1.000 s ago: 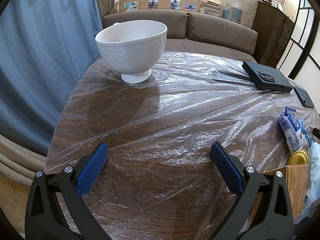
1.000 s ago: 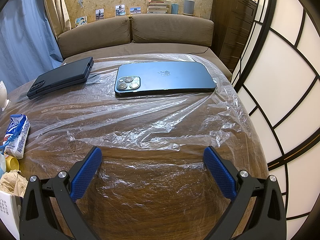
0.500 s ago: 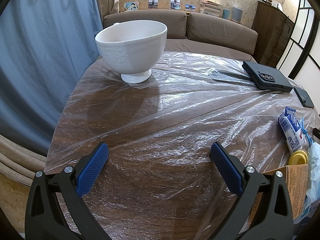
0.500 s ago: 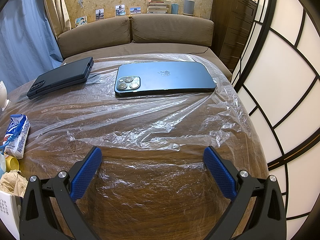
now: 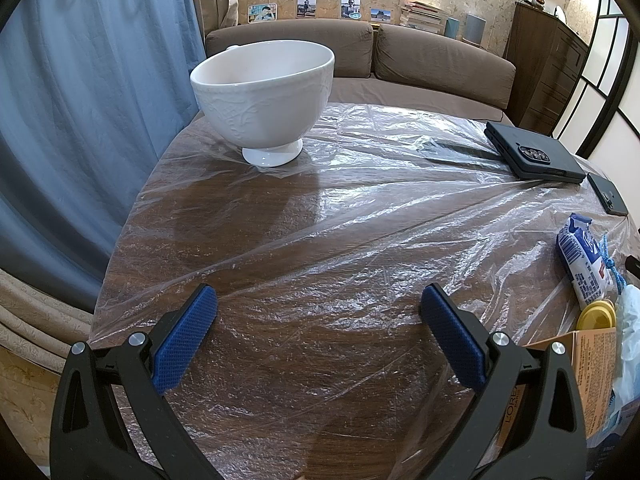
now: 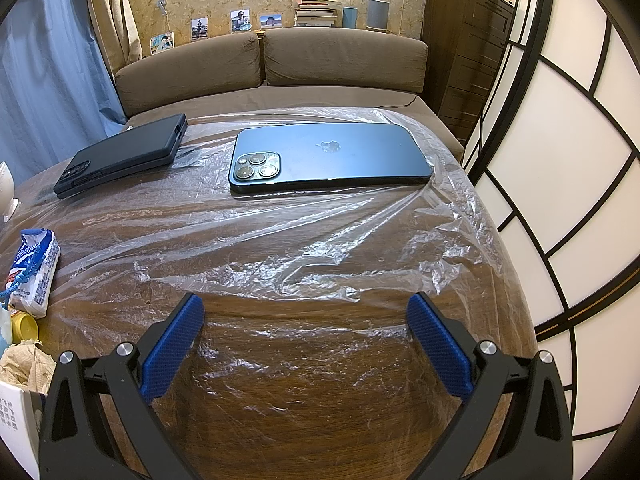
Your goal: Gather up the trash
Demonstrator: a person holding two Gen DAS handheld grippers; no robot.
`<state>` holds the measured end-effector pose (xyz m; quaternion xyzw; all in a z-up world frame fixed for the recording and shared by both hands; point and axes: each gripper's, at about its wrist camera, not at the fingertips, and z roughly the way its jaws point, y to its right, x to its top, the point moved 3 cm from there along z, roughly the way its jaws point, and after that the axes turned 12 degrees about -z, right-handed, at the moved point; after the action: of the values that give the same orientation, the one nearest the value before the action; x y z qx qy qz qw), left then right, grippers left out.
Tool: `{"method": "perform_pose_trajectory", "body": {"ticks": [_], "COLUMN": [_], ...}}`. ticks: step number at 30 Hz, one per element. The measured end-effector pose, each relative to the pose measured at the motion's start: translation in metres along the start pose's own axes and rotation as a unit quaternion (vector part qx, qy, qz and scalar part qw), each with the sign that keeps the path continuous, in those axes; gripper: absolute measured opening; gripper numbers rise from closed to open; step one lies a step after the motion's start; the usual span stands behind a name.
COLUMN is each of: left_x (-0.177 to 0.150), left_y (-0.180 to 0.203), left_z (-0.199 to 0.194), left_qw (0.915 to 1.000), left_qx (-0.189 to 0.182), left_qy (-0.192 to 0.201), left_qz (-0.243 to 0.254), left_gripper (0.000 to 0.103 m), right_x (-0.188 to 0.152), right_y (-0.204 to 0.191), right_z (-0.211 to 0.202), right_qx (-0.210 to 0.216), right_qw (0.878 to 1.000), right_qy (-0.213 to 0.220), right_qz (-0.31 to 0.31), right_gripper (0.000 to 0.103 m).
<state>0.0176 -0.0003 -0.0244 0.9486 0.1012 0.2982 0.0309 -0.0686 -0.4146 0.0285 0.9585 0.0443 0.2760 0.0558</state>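
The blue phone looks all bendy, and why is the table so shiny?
Right wrist view: the fisheye lens bows the blue phone; it is likely flat. Left wrist view: light glares off the wrinkled plastic sheet beside the white bowl, whose shadow darkens the table.

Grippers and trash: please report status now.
Left gripper open, empty. Right gripper open, empty. Wrapper, yellow lid untouched. Nothing blocking.

Left hand-held gripper [image 5: 318, 312] and right hand-held gripper [image 6: 306, 320] gape wide, empty.
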Motion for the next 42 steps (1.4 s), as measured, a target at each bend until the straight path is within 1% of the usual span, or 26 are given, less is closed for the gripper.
{"method": "perform_pose_trajectory", "body": {"ticks": [23,27,28,29,31,33,35,36,38,40,42], "left_x": [0.000,0.000,0.002,0.003,0.007,0.007,0.003,-0.005,-0.016,-0.034,-0.052], "left_y": [0.000,-0.002,-0.005,-0.009,-0.013,-0.016,-0.016,-0.015,-0.012,-0.005,0.008], "left_z": [0.000,-0.002,-0.008,-0.015,-0.034,-0.065,-0.088,-0.110,-0.132,-0.153,-0.165], "left_qw": [1.0000,1.0000,1.0000,0.9999,0.9992,0.9976,0.9966,0.9955,0.9939,0.9913,0.9885], "left_qx": [0.000,-0.001,-0.004,-0.009,-0.026,-0.057,-0.063,-0.064,-0.075,-0.101,-0.124], "left_qy": [0.000,-0.006,-0.001,0.006,0.019,0.032,0.052,0.070,0.079,0.077,0.068], "left_qz": [0.000,0.000,-0.006,-0.011,-0.022,-0.025,-0.013,0.002,0.017,0.034,0.054], "left_gripper": [0.102,0.102,0.102,0.102,0.102,0.102,0.102,0.102,0.102,0.102,0.102], "right_x": [0.000,0.003,0.002,0.001,0.002,0.000,-0.007,-0.012,-0.026,-0.044,-0.056], "right_y": [-0.001,-0.001,-0.001,0.001,0.002,0.001,-0.001,-0.006,-0.018,-0.034,-0.048], "right_z": [-0.002,-0.002,-0.004,-0.012,-0.032,-0.060,-0.088,-0.103,-0.129,-0.152,-0.166], "right_qx": [-0.001,0.010,0.004,0.001,0.014,0.027,0.023,0.022,0.031,0.047,0.058], "right_qw": [1.000,1.000,1.000,1.000,0.999,0.998,0.998,0.998,0.997,0.996,0.996], "right_qy": [0.000,-0.008,-0.014,-0.010,0.015,0.035,0.048,0.053,0.063,0.067,0.067], "right_qz": [0.001,-0.009,-0.002,0.008,0.024,0.035,0.035,0.033,0.028,0.024,0.017], "right_gripper": [0.099,0.099,0.099,0.099,0.099,0.099,0.099,0.099,0.099,0.099,0.099]}}
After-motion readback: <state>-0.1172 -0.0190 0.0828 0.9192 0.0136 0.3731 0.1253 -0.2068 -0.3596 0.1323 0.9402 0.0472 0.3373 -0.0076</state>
